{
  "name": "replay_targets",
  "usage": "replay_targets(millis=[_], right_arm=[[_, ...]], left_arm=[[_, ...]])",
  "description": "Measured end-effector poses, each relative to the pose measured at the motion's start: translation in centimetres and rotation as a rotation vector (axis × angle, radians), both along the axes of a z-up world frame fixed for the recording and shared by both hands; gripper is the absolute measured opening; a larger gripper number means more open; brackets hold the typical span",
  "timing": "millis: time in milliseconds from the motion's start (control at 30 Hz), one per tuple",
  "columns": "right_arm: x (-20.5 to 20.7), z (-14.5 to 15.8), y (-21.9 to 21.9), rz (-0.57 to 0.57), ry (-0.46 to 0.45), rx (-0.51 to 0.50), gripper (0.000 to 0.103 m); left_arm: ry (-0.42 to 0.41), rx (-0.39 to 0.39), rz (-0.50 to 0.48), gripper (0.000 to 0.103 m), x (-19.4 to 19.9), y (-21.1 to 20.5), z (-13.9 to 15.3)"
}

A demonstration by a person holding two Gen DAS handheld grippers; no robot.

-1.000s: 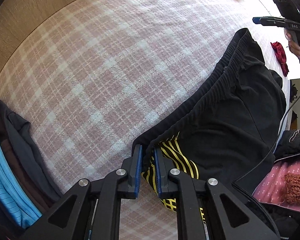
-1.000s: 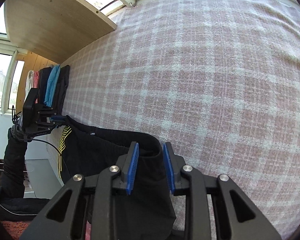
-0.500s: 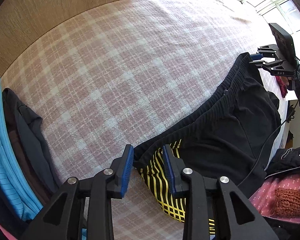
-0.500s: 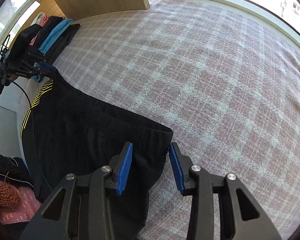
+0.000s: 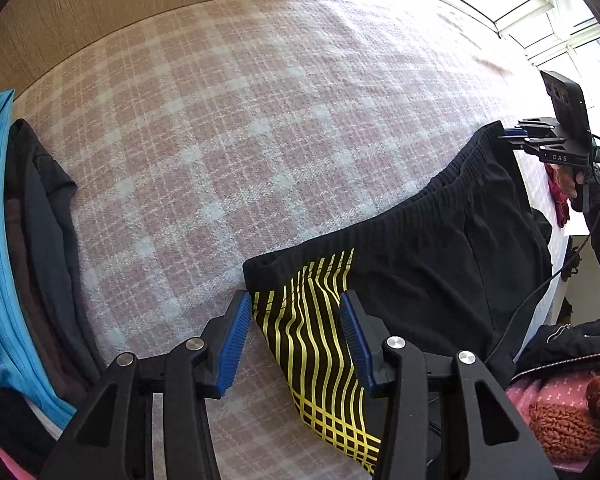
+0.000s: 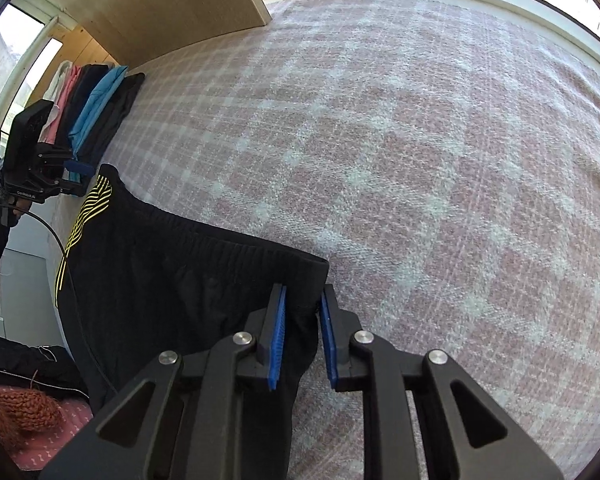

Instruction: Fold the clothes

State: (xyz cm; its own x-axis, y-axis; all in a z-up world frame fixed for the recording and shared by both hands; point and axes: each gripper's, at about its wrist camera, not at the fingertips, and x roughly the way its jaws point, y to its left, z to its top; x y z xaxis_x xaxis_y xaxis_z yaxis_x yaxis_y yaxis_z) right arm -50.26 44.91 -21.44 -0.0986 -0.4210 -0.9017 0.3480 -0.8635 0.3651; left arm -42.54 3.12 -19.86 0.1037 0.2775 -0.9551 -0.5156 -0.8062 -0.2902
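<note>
Your black shorts (image 5: 440,256) lie spread across the near edge of the pink checked blanket (image 5: 260,112), waistband stretched between your two tools and legs hanging off toward you. The left gripper (image 5: 296,336) stands wide apart over the yellow-striped side panel (image 5: 312,320), gripping nothing. The right gripper (image 6: 302,334) is narrower but also parted, with the opposite waistband corner lying loosely between its blue pads; I see no pinch there.

Expect the cloth to be light, limp and a little slick (it looks like thin sports fabric), so it will sag and slide unless caught in a thick spot. The ribbed elastic waistband (image 6: 220,236) is the firmest part; take hold at its two corners, where the gathers give some bite. The blanket is fuzzy and should drag on the fabric.

A stack of folded clothes (image 6: 96,108) sits at the far left, beside the wooden board (image 6: 160,4).
</note>
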Motion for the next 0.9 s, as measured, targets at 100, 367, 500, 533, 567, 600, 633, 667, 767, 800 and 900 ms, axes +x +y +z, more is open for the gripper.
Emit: replay_targets(millis=[100,367,500,533,567,600,633,667,767,800,900], right_arm=[[0.2,0.4,-0.4,-0.012,0.004,0.005,0.021],[-0.2,0.9,-2.6,0.017,0.036,-0.018,0.039],[-0.5,0.4,-2.7,0.044,0.042,-0.013,0.039],[-0.5,0.3,-2.7,0.051,0.043,-0.011,0.039],[-0.6,0.2,-2.7,0.058,0.045,-0.010,0.039],[-0.7,0.1,-2.7,0.065,0.046,-0.009,0.039],[-0.8,0.0,-2.8,0.072,0.047,-0.008,0.039],[-1.0,-0.2,-3.0,0.077,0.048,-0.011,0.039],[-1.9,-0.6,-3.9,0.076,0.033,-0.048,0.039],[-2.3,-0.9,-4.2,0.071,0.020,-0.058,0.039],[-3.2,-2.1,-3.9,0.052,-0.036,-0.075,0.039]], left_arm=[[0.010,-0.036,0.011,0.018,-0.4,0.0,-0.3],[-0.005,-0.018,0.053,0.010,-0.8,-2.0,-0.6],[-0.015,0.010,0.090,0.010,-1.1,-3.2,-0.9],[-0.016,0.009,0.087,0.010,-1.0,-3.3,-1.0],[-0.018,0.008,0.084,0.010,-1.0,-3.4,-1.0],[-0.019,0.006,0.081,0.010,-0.9,-3.5,-1.0],[-0.018,0.001,0.075,0.010,-0.9,-3.5,-0.9],[-0.018,-0.004,0.069,0.010,-0.9,-3.6,-0.7],[-0.021,-0.004,0.067,0.010,-1.0,-3.7,-0.8],[-0.023,-0.003,0.067,0.011,-1.1,-3.7,-0.9],[-0.024,-0.006,0.063,0.011,-1.2,-3.6,-1.0]])
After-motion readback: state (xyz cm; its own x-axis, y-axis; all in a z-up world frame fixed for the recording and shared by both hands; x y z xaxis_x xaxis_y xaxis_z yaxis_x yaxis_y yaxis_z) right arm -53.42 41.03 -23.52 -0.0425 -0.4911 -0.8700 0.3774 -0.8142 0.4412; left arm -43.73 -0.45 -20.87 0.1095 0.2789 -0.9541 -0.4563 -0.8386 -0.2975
